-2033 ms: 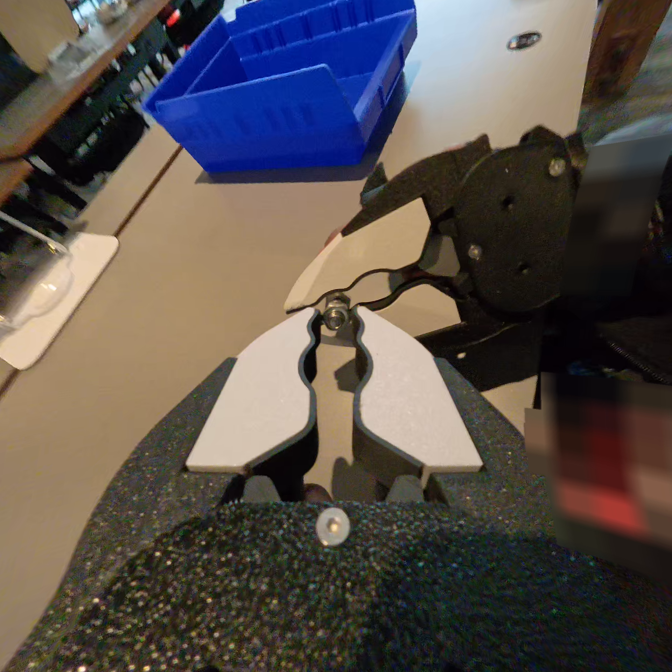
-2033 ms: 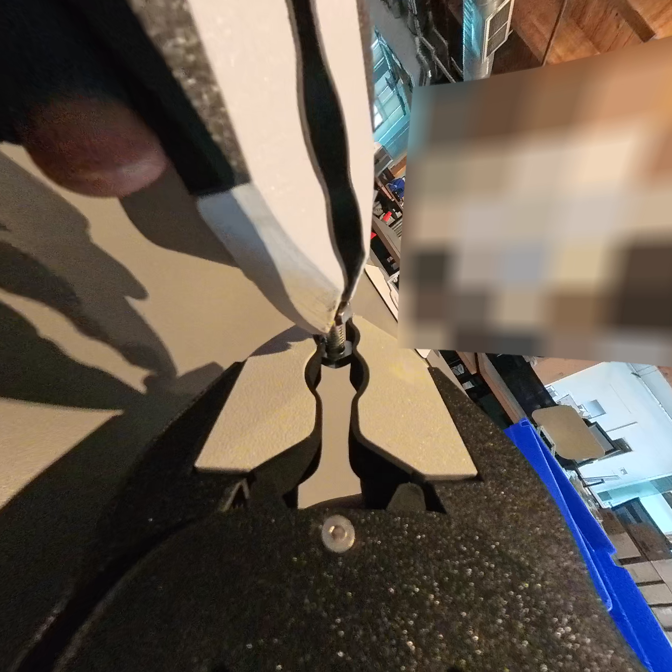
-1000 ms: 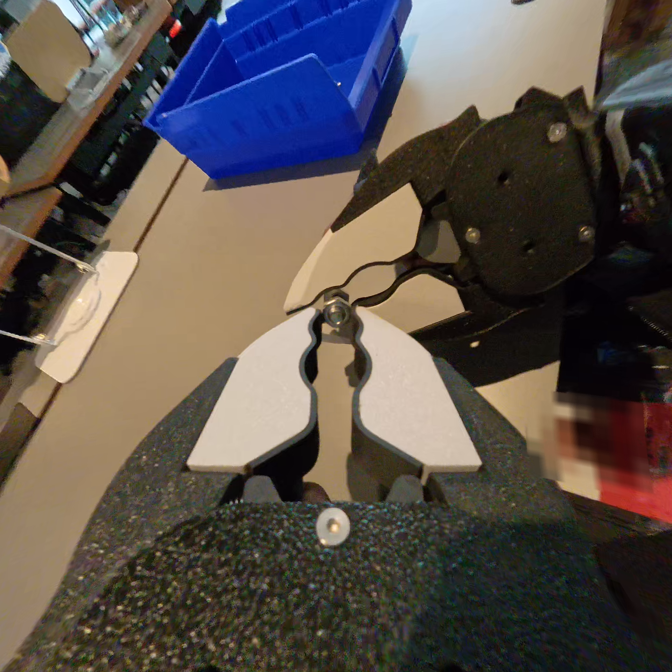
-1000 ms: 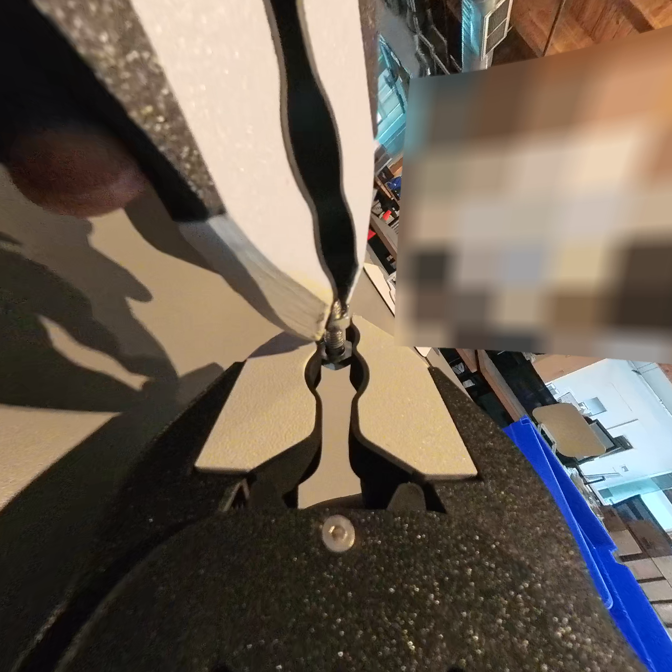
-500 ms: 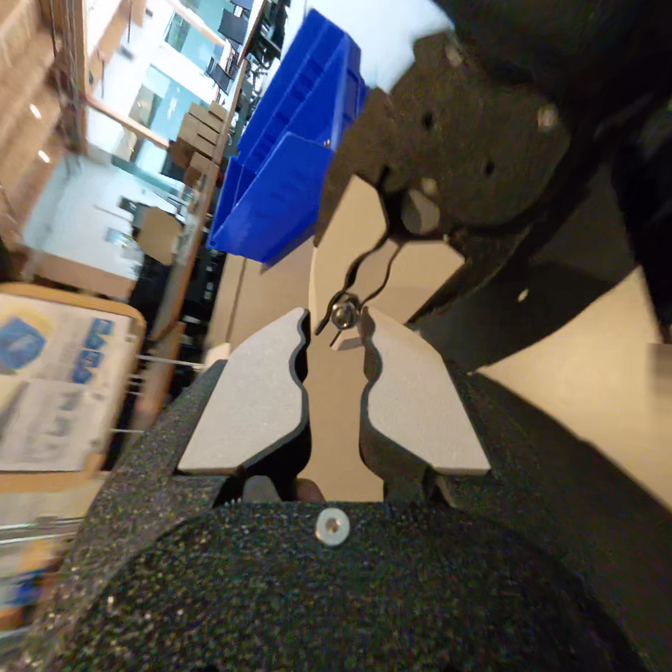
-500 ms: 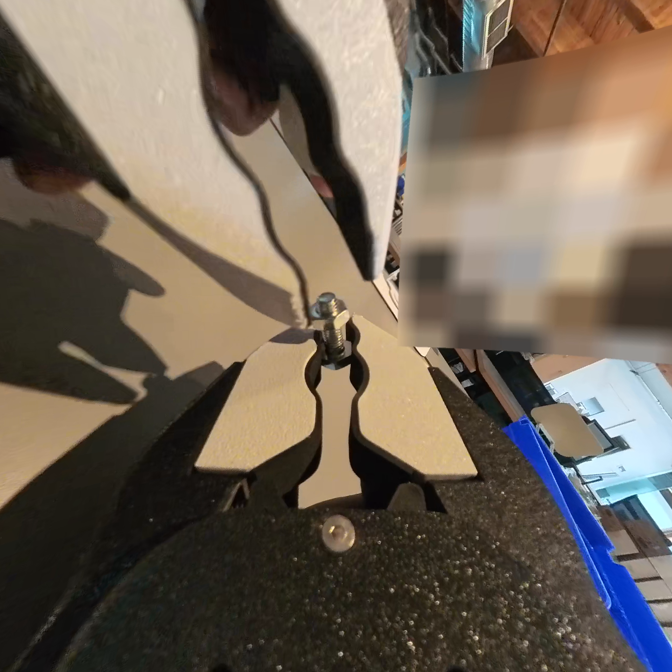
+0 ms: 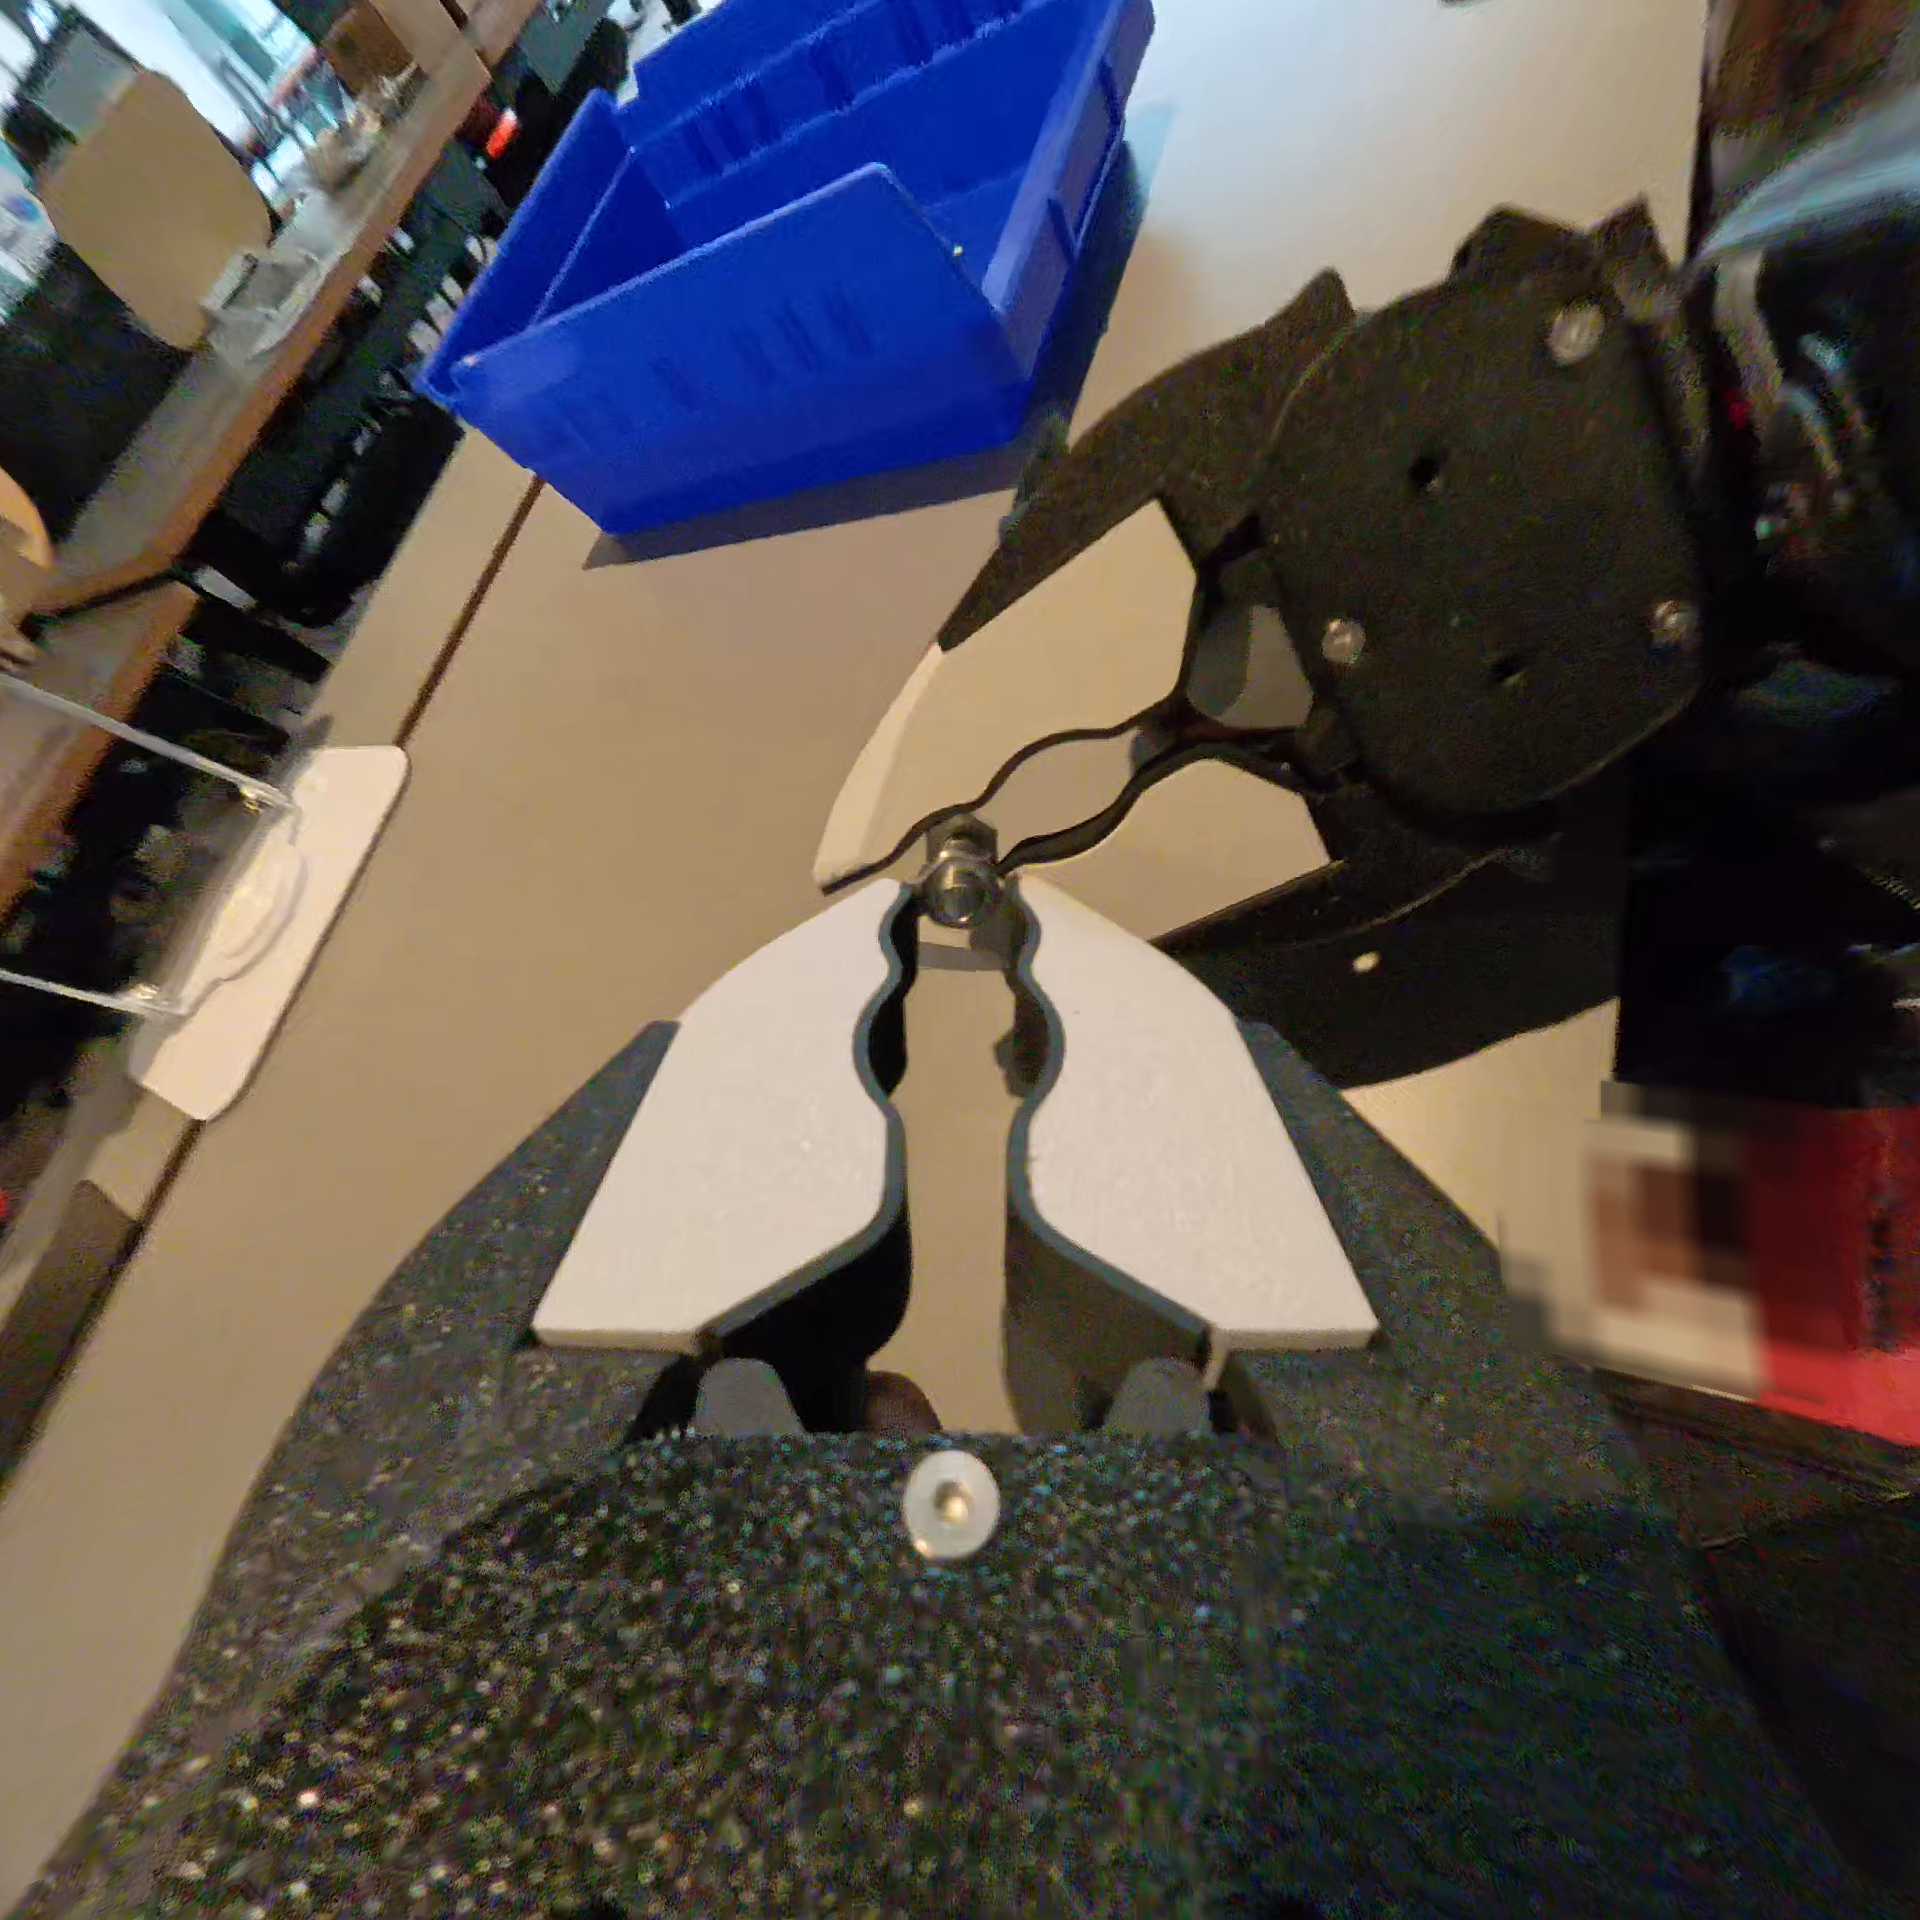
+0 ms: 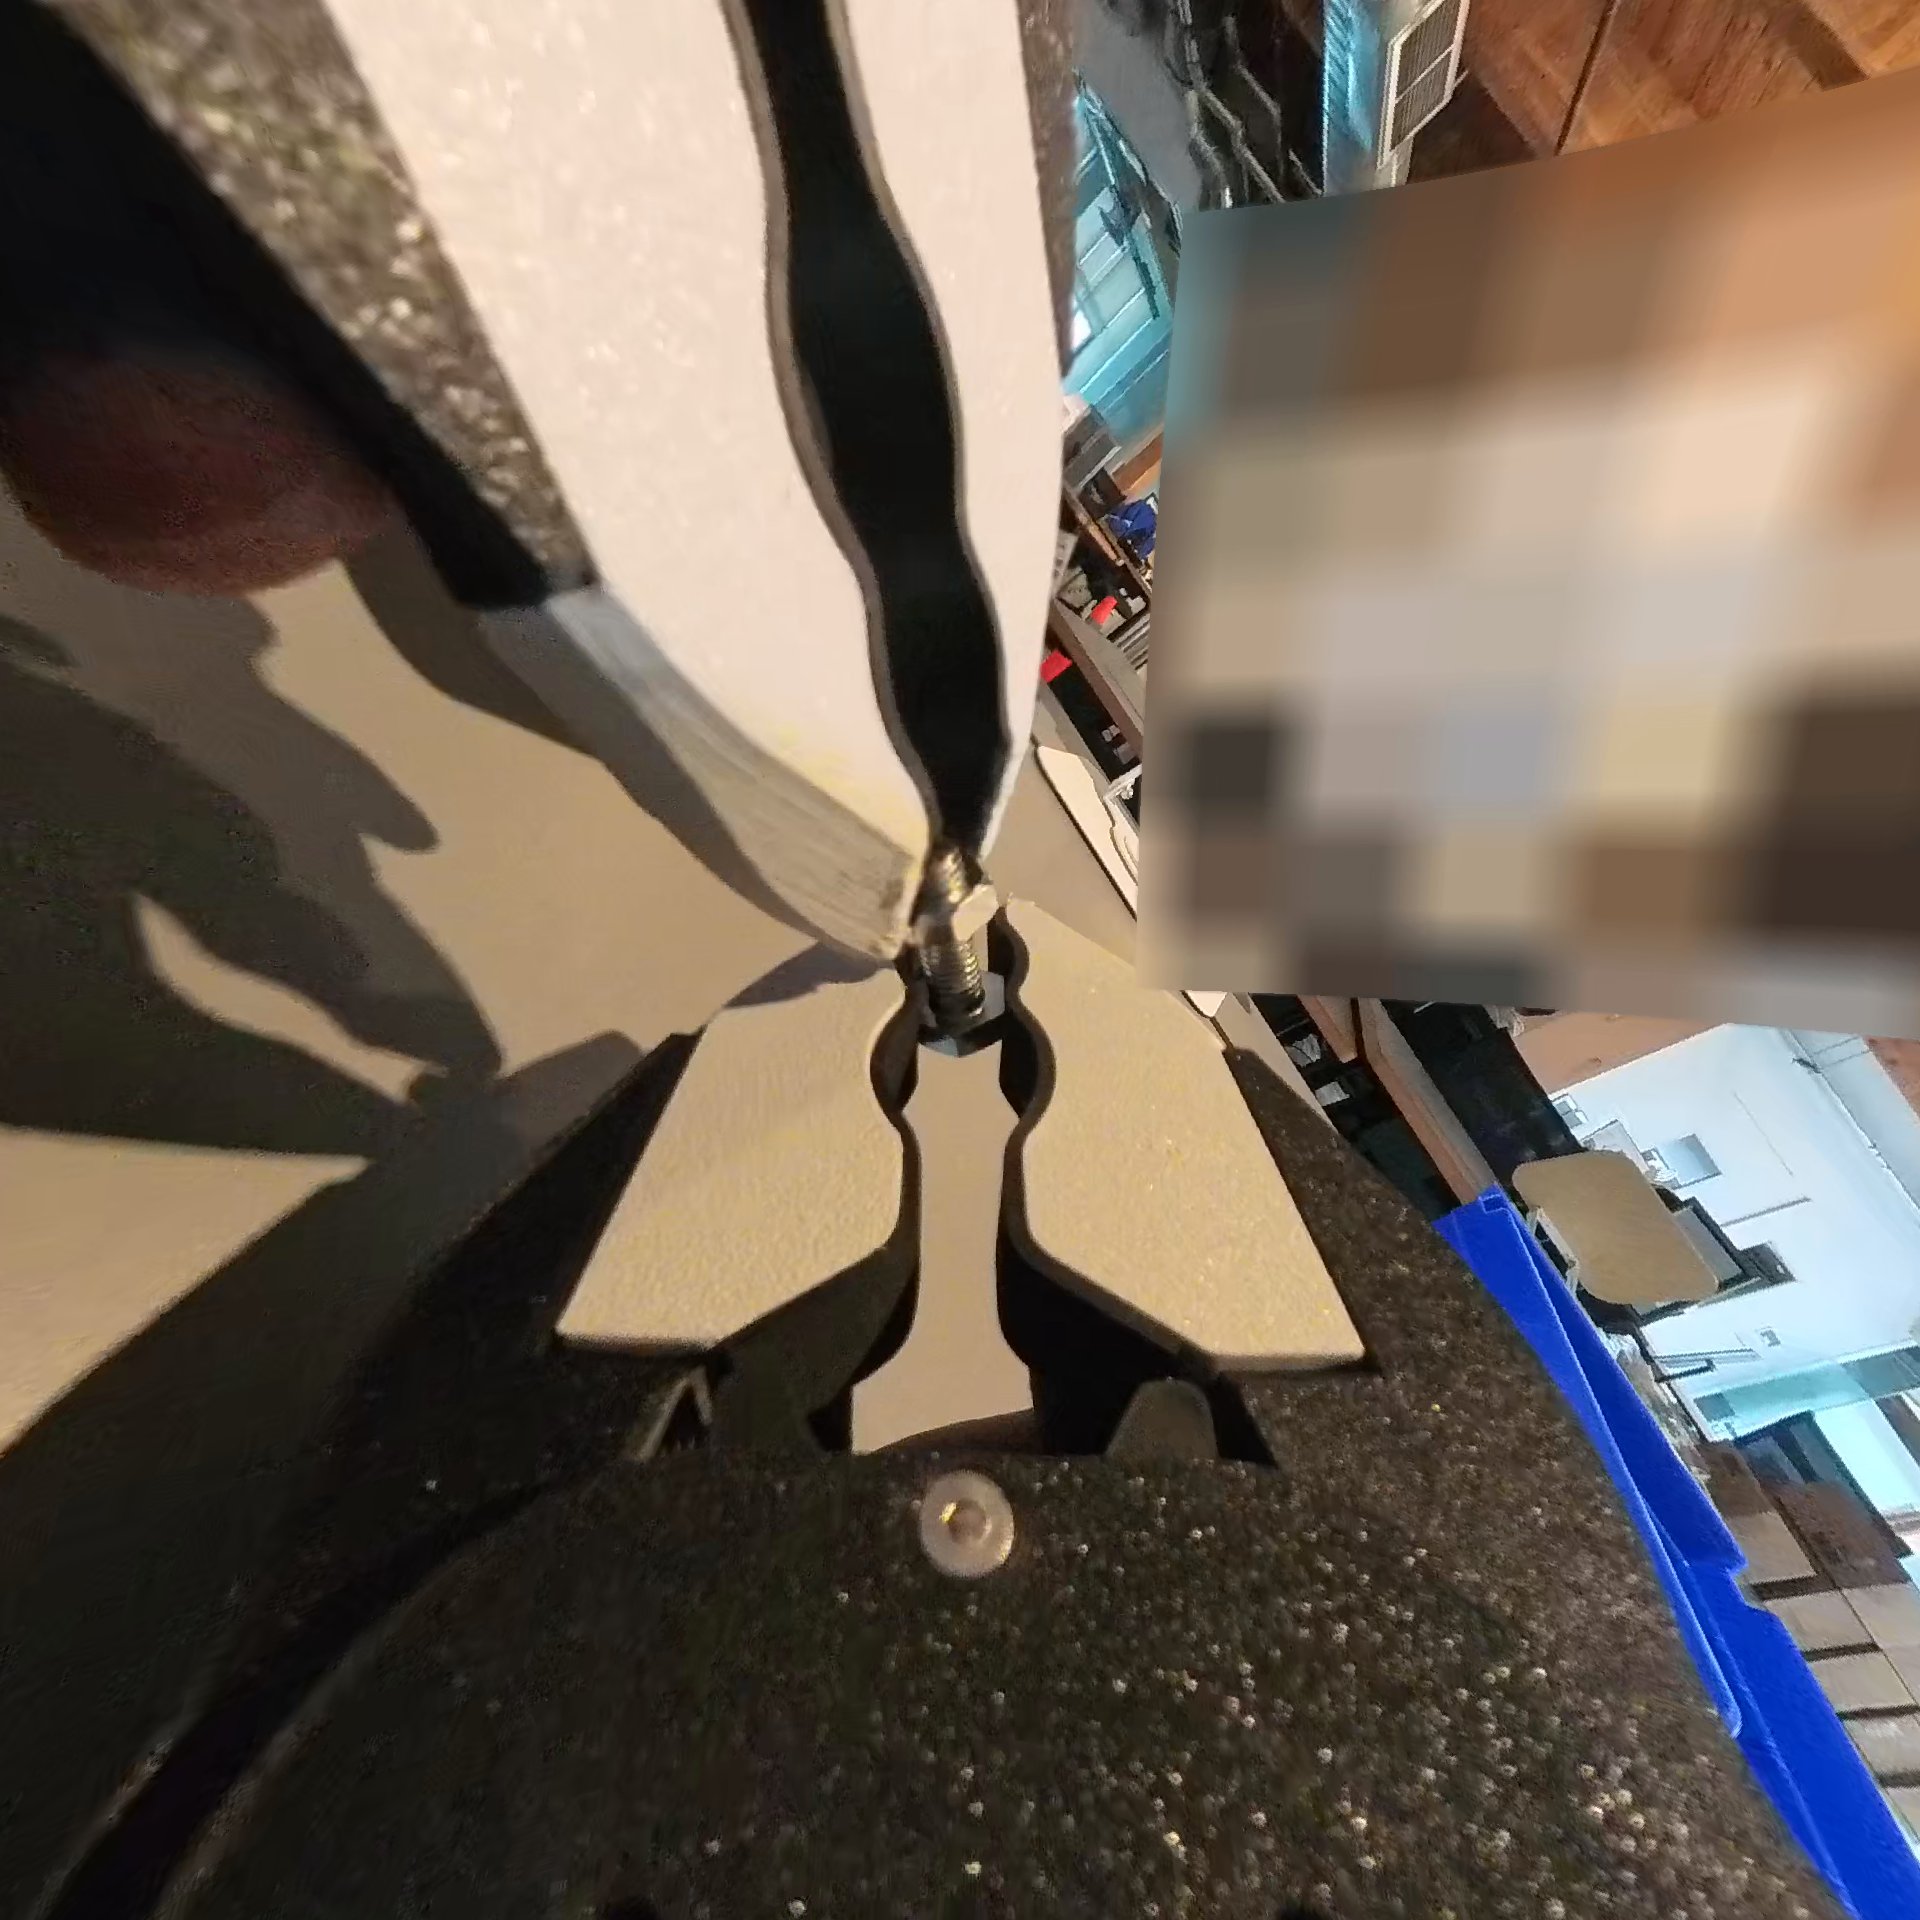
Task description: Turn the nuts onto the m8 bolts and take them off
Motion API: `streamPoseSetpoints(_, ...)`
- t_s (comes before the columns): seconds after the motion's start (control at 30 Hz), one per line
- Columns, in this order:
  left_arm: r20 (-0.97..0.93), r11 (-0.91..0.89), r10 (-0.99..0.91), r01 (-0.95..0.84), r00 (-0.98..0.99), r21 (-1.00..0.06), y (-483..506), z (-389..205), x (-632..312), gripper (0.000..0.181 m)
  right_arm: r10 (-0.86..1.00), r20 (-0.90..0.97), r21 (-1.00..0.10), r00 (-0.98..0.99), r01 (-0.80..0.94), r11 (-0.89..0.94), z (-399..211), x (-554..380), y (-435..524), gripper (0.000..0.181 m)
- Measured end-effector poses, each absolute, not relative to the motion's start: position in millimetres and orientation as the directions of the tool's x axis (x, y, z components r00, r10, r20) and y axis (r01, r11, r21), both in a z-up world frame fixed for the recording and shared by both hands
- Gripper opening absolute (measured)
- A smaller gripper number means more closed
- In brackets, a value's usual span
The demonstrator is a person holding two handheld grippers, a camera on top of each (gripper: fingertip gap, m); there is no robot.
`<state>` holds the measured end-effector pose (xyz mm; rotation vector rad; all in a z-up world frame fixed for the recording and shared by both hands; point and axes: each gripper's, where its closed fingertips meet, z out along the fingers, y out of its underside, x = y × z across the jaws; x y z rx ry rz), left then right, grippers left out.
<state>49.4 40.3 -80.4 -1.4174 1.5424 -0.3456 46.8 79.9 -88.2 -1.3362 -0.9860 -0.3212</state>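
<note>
A silver nut sits on a threaded M8 bolt held in the air over the beige table. My left gripper is shut on the nut at its fingertips. My right gripper is shut on the bolt's dark head end, with the thread pointing away toward the nut. The two grippers meet tip to tip. The right gripper comes in from the upper right in the left wrist view. The left gripper comes down from the top in the right wrist view.
A blue plastic bin stands on the table behind the grippers; its edge shows in the right wrist view. A white pad with a clear plastic piece lies at the table's left edge. A fingertip shows beside the left gripper. The tips of both grippers are at nearly the same place.
Half a second ago my left gripper was open and rolled to the side, off the nut. It has rolled back and shut on the nut again. My right gripper kept holding the bolt still.
</note>
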Motion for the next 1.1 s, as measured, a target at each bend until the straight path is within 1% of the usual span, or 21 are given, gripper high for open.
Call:
streamPoseSetpoints(0.07, -0.543, 0.381, -0.834, -0.61, 0.099, -0.695, 40.7, -80.4, 48.6, 0.014, 0.327, 0.749, -0.657, 0.576, 0.707, 0.261, -88.3, 46.5, 79.8, 0.01)
streamPoseSetpoints(0.13, -0.643, 0.494, -0.765, -0.61, 0.034, -0.619, 41.6, -79.9, 47.8, 0.015, 0.326, 0.751, -0.656, 0.575, 0.707, 0.264, -88.1, 46.0, 79.8, 0.01)
streamPoseSetpoints(0.17, -0.707, 0.568, -0.707, -0.605, -0.011, -0.558, 42.2, -80.2, 47.5, 0.015, 0.327, 0.751, -0.655, 0.573, 0.708, 0.263, -88.4, 45.9, 79.7, 0.01)
streamPoseSetpoints(0.23, -0.83, 0.703, -0.548, -0.595, -0.105, -0.389, 45.6, -82.5, 45.6, 0.015, 0.328, 0.758, -0.646, 0.564, 0.717, 0.26, -90.1, 45.7, 80.0, 0.01)
streamPoseSetpoints(0.27, -0.868, 0.744, -0.477, -0.59, -0.137, -0.316, 47.8, -83.3, 44.9, 0.015, 0.326, 0.763, -0.64, 0.558, 0.724, 0.258, -90.9, 45.6, 80.3, 0.01)
streamPoseSetpoints(0.3, -0.891, 0.765, -0.428, -0.585, -0.15, -0.269, 49.4, -83.3, 44.6, 0.015, 0.323, 0.766, -0.637, 0.556, 0.727, 0.258, -90.9, 45.6, 80.5, 0.01)
streamPoseSetpoints(0.33, -0.902, 0.775, -0.404, -0.581, -0.151, -0.25, 49.4, -82.6, 44.9, 0.015, 0.323, 0.763, -0.64, 0.559, 0.724, 0.259, -90.4, 45.7, 80.5, 0.01)
streamPoseSetpoints(0.37, -0.905, 0.776, -0.401, -0.577, -0.143, -0.253, 48.5, -81.3, 45.6, 0.015, 0.326, 0.758, -0.647, 0.565, 0.717, 0.26, -89.8, 45.9, 80.3, 0.01)
streamPoseSetpoints(0.43, -0.889, 0.76, -0.444, -0.573, -0.111, -0.308, 46.1, -77.4, 45.8, 0.017, 0.33, 0.748, -0.659, 0.577, 0.706, 0.258, -88.5, 46.6, 80.4, 0.01)
streamPoseSetpoints(0.47, -0.87, 0.741, -0.485, -0.57, -0.086, -0.356, 44.9, -74.0, 45.6, 0.021, 0.331, 0.746, -0.661, 0.578, 0.706, 0.256, -88.6, 47.0, 80.8, 0.01)
streamPoseSetpoints(0.53, -0.796, 0.671, -0.604, -0.56, -0.032, -0.487, 40.9, -67.8, 44.0, 0.024, 0.33, 0.747, -0.659, 0.577, 0.707, 0.256, -88.8, 46.7, 80.8, 0.01)
streamPoseSetpoints(0.63, -0.601, 0.478, -0.798, -0.556, 0.048, -0.68, 36.6, -65.6, 41.1, 0.026, 0.33, 0.748, -0.657, 0.575, 0.709, 0.256, -88.8, 46.5, 80.8, 0.01)
streamPoseSetpoints(0.73, -0.395, 0.259, -0.905, -0.533, 0.157, -0.806, 39.2, -63.5, 41.2, 0.024, 0.331, 0.746, -0.66, 0.578, 0.706, 0.256, -88.3, 46.8, 80.9, 0.01)
streamPoseSetpoints(0.83, -0.258, 0.137, -0.95, -0.508, 0.175, -0.85, 36.4, -67.0, 43.7, 0.024, 0.33, 0.748, -0.658, 0.576, 0.708, 0.257, -88.4, 46.4, 80.7, 0.01)
streamPoseSetpoints(1.1, -0.178, 0.045, -0.963, -0.527, 0.204, -0.848, 39.4, -79.9, 47.6, 0.019, 0.331, 0.747, -0.659, 0.577, 0.707, 0.257, -88.0, 46.4, 80.9, 0.01)
